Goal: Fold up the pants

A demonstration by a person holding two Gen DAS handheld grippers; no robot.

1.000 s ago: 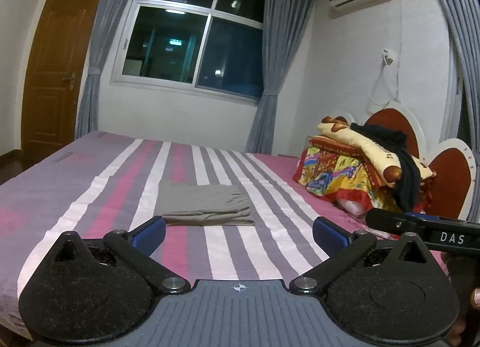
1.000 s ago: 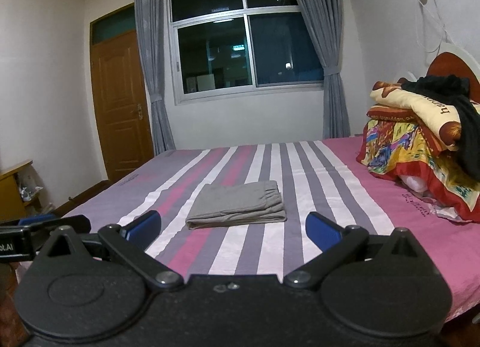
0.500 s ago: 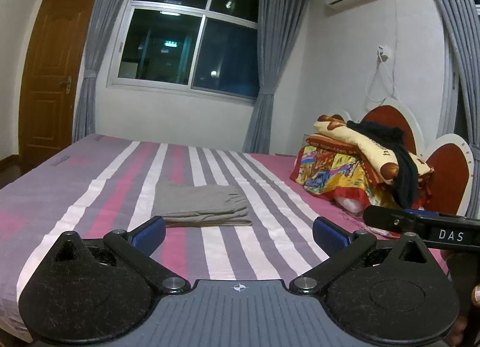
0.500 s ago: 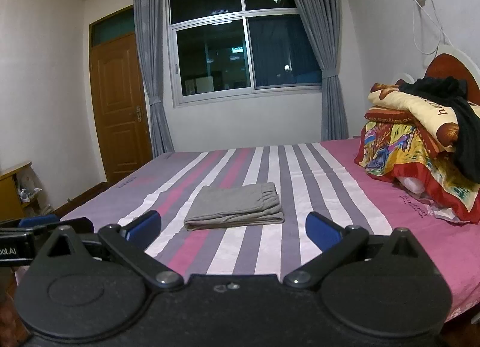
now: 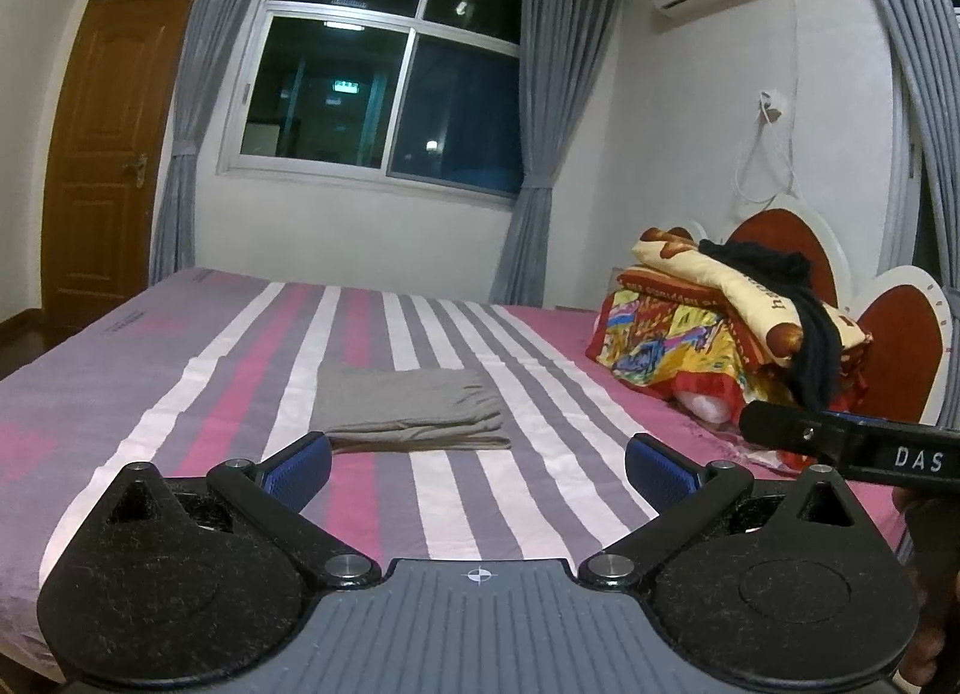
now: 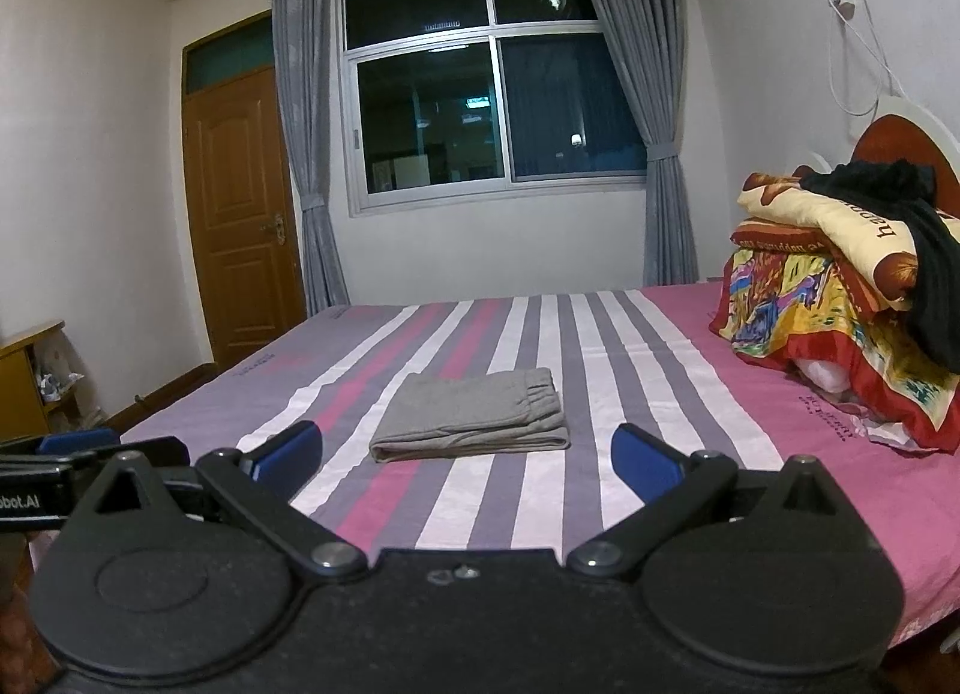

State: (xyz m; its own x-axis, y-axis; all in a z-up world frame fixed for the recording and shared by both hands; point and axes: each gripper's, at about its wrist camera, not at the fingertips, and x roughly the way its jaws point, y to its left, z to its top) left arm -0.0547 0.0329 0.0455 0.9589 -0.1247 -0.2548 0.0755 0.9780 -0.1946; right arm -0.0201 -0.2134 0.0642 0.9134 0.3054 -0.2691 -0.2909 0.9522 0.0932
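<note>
Grey pants (image 5: 414,409) lie folded into a neat rectangle on the striped bed (image 5: 180,394). They also show in the right wrist view (image 6: 474,424). My left gripper (image 5: 478,469) is open and empty, held back from the pants near the bed's front edge. My right gripper (image 6: 468,457) is open and empty, also short of the pants. The right gripper's side shows at the right of the left wrist view (image 5: 852,448). The left gripper's side shows at the left of the right wrist view (image 6: 90,466).
A pile of colourful quilts with a black garment (image 5: 720,328) sits at the headboard end on the right. A wooden door (image 6: 240,214) and a small cabinet (image 6: 24,382) stand at the left. A curtained window (image 6: 480,87) is behind the bed.
Both grippers have tilted or drawn back slightly, so the pants and bed sit a little lower in view. The pants have not moved.
</note>
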